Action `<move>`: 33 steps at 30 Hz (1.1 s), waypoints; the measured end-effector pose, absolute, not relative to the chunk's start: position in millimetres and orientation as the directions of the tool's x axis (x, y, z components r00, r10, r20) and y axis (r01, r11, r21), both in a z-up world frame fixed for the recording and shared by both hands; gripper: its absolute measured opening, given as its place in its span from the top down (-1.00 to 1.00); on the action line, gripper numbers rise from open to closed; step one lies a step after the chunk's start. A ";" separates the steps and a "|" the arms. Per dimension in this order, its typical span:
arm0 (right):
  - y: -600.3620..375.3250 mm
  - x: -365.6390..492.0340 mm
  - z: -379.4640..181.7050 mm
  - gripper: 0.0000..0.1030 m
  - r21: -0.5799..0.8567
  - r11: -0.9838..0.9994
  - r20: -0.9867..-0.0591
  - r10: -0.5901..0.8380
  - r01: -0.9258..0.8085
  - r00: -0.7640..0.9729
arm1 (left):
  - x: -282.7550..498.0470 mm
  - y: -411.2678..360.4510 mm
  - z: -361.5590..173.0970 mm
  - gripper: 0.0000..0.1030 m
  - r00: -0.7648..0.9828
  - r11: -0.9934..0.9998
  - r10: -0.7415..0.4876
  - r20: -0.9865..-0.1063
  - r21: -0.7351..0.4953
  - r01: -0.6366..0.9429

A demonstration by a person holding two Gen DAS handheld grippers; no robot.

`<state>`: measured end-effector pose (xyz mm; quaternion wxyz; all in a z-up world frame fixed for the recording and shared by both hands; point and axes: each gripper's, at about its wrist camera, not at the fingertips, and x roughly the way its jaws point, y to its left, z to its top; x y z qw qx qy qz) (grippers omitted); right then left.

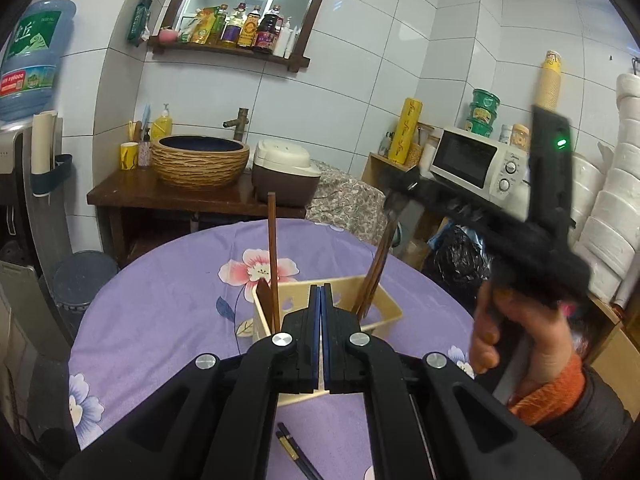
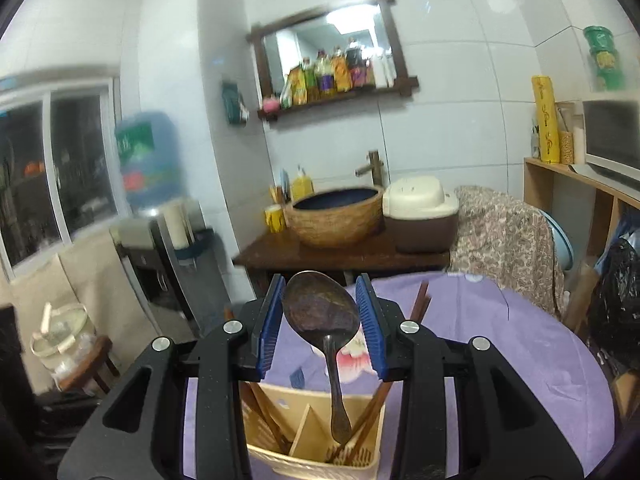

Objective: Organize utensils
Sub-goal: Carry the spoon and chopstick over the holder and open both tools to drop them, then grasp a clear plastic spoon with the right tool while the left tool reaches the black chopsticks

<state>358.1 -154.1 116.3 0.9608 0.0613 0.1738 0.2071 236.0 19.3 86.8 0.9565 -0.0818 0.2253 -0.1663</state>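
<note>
A cream divided utensil holder (image 1: pixel 384 310) stands on the purple flowered table (image 1: pixel 168 300). Brown chopsticks (image 1: pixel 273 256) stand in its left compartment and more chopsticks (image 1: pixel 374 276) lean in its right. My left gripper (image 1: pixel 322 290) is shut just over the holder, nothing visible between its pads. A metal spoon (image 2: pixel 320 312) stands bowl up, its handle down inside the holder (image 2: pixel 280 408). My right gripper (image 2: pixel 322 284) is open around the spoon's bowl, with thin gaps on both sides. In the left wrist view a hand (image 1: pixel 516 340) holds the blurred right gripper (image 1: pixel 400 188) above the holder.
A pair of black chopsticks (image 1: pixel 296 454) lies on the table near me. Behind the table stand a wooden counter with a woven basin (image 1: pixel 200 160) and a rice cooker (image 1: pixel 284 176). A microwave (image 1: pixel 476 164), paper rolls (image 1: pixel 612 200) and a black bag (image 1: pixel 456 256) crowd the right.
</note>
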 end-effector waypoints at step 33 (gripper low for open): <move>-204.6 242.0 34.0 -0.62 0.136 0.946 -0.482 0.322 -0.294 0.815 | 185.6 36.2 21.6 -0.32 0.815 0.960 -0.274 -0.510 -0.198 0.199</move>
